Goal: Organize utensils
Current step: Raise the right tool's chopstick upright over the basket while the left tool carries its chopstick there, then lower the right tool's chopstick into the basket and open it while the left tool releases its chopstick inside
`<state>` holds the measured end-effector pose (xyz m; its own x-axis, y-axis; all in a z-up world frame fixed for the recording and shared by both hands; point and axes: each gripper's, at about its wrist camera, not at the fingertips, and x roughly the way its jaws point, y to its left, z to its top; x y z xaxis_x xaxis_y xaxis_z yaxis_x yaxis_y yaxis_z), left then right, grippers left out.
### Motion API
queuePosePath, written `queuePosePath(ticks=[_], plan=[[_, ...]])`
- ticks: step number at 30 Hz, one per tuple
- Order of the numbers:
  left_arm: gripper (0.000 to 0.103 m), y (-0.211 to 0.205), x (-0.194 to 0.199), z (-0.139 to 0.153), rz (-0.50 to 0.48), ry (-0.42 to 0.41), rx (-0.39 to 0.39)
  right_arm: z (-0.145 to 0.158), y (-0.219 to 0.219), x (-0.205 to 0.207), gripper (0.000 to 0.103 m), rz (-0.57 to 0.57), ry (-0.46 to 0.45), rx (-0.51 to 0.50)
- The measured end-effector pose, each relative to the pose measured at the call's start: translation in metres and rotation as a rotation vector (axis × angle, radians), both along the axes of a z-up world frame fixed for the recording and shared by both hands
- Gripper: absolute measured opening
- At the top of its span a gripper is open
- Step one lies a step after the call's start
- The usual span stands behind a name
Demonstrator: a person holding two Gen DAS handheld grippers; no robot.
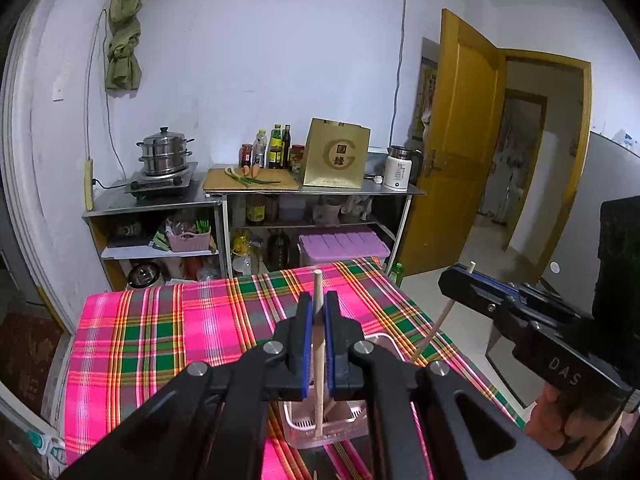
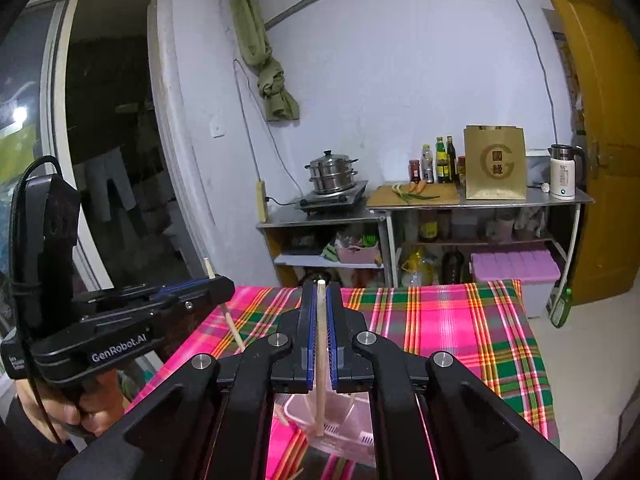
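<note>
Both grippers are tilted a bit downward over the table, side by side. The left gripper [image 1: 319, 312] has its blue pads squeezed tight on a wooden chopstick [image 1: 318, 360] that stands nearly upright, its bottom end down at the clear pinkish basket [image 1: 344, 424] sitting on the plaid tablecloth [image 1: 160, 332]. The right gripper [image 2: 321, 312] is doing the same thing, clamped on its own chopstick [image 2: 320, 364], whose lower tip reaches into that same basket [image 2: 352, 420]. Each wrist view catches the other tool from the side: the left view shows the right gripper [image 1: 464, 276] off to the right, with the stick [image 1: 436, 326] slanting down out of it and the person's hand [image 1: 560, 424] wrapped round the handle. The right view shows the left gripper [image 2: 216, 280], its stick [image 2: 232, 324] angling down, and the hand [image 2: 86, 412] below it. Only the right view shows the dark doorway [image 2: 116, 152]; only the left shows the open yellow door [image 1: 460, 144] with a hallway behind it.
</note>
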<state>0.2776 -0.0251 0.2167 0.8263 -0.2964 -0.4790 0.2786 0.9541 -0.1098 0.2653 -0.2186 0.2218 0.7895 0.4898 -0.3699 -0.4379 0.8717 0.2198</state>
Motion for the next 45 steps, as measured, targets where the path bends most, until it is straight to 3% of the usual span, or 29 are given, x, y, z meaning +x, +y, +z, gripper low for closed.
queuePosePath(ticks=[23, 39, 45], plan=[[0.006, 0.004, 0.038, -0.071, 0.007, 0.080, -0.002, -0.078, 0.003, 0.040, 0.005, -0.005, 0.128, -0.007], [0.006, -0.005, 0.022, -0.068, -0.028, 0.052, 0.024, -0.087, 0.007, 0.033, 0.005, 0.005, 0.138, -0.044], [0.006, -0.001, 0.022, -0.067, 0.008, 0.056, 0.035, -0.091, 0.003, 0.032, 0.005, -0.001, 0.161, -0.039]])
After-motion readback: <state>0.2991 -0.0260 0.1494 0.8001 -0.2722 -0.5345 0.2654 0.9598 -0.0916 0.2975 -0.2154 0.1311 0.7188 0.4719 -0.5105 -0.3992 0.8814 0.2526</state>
